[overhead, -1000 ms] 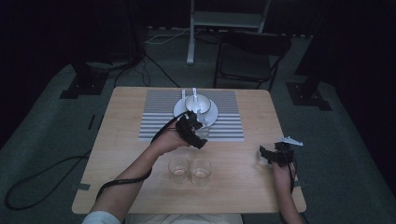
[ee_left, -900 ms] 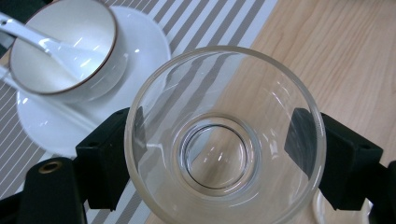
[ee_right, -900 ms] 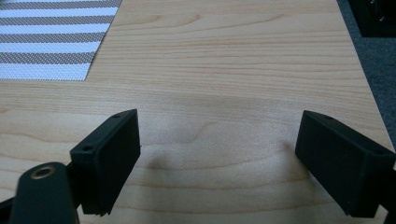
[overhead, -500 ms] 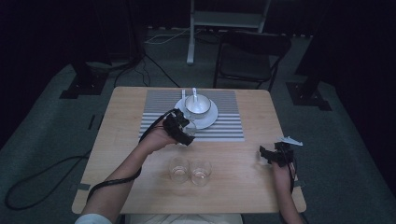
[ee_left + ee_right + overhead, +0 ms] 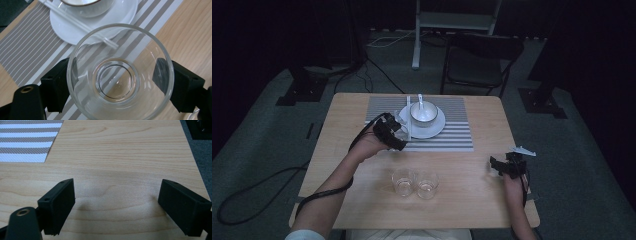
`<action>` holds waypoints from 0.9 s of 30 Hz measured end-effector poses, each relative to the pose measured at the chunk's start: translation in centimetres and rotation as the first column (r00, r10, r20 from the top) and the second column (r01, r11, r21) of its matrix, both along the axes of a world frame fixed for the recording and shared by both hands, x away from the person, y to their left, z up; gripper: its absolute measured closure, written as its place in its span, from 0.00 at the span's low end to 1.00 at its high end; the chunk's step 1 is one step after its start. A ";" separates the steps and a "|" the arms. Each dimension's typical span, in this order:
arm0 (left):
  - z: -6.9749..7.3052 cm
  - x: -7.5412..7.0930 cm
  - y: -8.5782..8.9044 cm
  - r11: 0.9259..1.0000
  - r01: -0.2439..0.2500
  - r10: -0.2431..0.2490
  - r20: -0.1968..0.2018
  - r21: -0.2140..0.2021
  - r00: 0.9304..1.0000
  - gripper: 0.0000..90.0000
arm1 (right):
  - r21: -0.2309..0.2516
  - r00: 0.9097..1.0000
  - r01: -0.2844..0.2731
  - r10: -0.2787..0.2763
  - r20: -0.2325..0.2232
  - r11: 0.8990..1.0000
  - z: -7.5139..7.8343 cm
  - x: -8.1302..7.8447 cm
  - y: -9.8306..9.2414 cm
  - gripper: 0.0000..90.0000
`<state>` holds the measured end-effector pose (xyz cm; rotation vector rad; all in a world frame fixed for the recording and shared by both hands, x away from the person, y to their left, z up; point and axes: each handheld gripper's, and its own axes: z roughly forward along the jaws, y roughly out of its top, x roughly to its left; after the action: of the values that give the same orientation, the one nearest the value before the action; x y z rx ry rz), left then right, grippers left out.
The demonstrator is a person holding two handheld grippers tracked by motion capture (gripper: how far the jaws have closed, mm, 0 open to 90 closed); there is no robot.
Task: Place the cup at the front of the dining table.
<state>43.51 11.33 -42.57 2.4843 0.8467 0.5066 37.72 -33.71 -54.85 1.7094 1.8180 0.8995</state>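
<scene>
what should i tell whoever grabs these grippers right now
Left gripper: shut on a clear glass, carried above the striped placemat, beside the saucer with its bowl.
Right gripper: open, holding nothing, over bare table.
Two more glasses stand side by side near the front edge.
Done: one glass picked up.
Left: probably set it down by the saucer; where exactly is unclear.

No readable text, labels, brands or numbers anywhere: nothing legible on the glass point(image 5: 120, 75), the saucer point(image 5: 75, 27), the striped mat point(image 5: 27, 47) or the desk point(image 5: 120, 165).
</scene>
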 end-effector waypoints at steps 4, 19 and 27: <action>-0.2 0.8 1.1 0.999 -0.030 0.030 -0.015 -0.011 0.999 0.20 | 0.002 1.000 0.001 -0.001 -0.001 1.000 0.0 0.0 0.0 0.15; -0.5 3.7 3.7 0.983 -0.184 0.184 -0.009 -0.025 0.983 0.20 | 0.002 1.000 0.000 0.000 -0.003 1.000 0.0 0.0 0.0 0.15; -1.3 5.4 4.4 0.965 -0.261 0.261 -0.002 -0.029 0.965 0.20 | 0.002 1.000 0.000 0.000 -0.002 1.000 0.0 0.0 0.0 0.15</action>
<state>48.92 15.75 -43.89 2.3577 1.1810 0.5797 37.70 -33.68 -54.84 1.7126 1.8192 0.9002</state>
